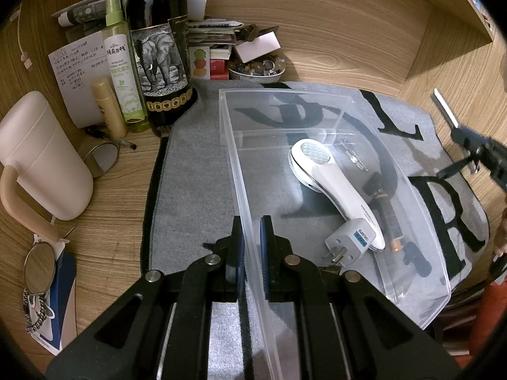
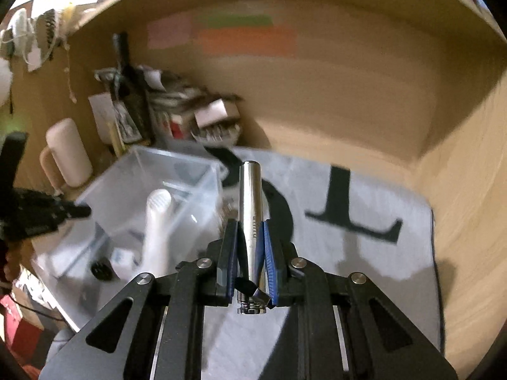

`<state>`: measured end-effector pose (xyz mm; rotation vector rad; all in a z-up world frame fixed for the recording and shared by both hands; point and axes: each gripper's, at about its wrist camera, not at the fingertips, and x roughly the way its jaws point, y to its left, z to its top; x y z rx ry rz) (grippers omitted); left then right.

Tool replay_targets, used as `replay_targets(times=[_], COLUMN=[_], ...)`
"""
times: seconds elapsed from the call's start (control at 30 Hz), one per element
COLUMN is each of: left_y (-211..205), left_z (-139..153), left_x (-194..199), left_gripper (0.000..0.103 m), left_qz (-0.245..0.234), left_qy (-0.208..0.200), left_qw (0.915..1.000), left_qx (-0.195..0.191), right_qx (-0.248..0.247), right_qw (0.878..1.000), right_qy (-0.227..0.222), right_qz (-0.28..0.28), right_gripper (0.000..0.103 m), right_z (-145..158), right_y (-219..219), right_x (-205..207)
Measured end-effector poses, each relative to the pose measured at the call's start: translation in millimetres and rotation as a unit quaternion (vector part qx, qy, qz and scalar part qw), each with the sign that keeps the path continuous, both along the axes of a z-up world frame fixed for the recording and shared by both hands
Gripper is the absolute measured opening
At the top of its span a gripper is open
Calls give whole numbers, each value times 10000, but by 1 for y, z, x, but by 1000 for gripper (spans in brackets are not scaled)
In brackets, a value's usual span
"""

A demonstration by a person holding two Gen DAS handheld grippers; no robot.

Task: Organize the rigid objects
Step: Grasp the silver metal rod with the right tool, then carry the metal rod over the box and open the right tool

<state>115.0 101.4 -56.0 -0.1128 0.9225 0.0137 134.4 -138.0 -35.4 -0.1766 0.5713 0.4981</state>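
A clear plastic bin (image 1: 421,218) rests on a grey mat with black letters (image 1: 196,190). Inside lie a white handheld device (image 1: 329,183) with a grey plug (image 1: 347,245) and a dark pen-like stick (image 1: 393,218). My left gripper (image 1: 252,247) is shut on the bin's near left wall. In the right wrist view my right gripper (image 2: 251,247) is shut on a silver metal cylinder (image 2: 250,202), held lengthwise above the mat (image 2: 364,262), to the right of the bin (image 2: 190,190). The cylinder's end (image 1: 445,109) shows at the right edge of the left wrist view.
At the back left stand a dark wine bottle (image 1: 158,47), a green spray bottle (image 1: 122,72), a beige tube (image 1: 109,107) and a cream jug (image 1: 41,155). A bowl of stones (image 1: 258,69), papers and boxes sit behind the bin. Wooden walls enclose the desk.
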Motion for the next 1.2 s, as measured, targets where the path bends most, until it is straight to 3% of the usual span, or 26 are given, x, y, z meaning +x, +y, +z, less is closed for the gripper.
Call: replay_targets(times=[0.27,0.6,1.2], left_y=[1,1,3], left_z=[0,0,0], left_x=[0,0,0], left_gripper=[8,8,8], left_qz=[-3,-3,-14], left_qy=[1,0,-5], left_qw=[10000,10000,10000], left_qx=[2,2,-2], right_qx=[97,22,-941], right_qw=[9984,9945,9786], right_qy=[-287,-254,505], right_qz=[470,1016,1758], right_gripper=[14,14,14], right_z=[19,21,-31], right_y=[38,86,155], right_x=[-5,-2,18])
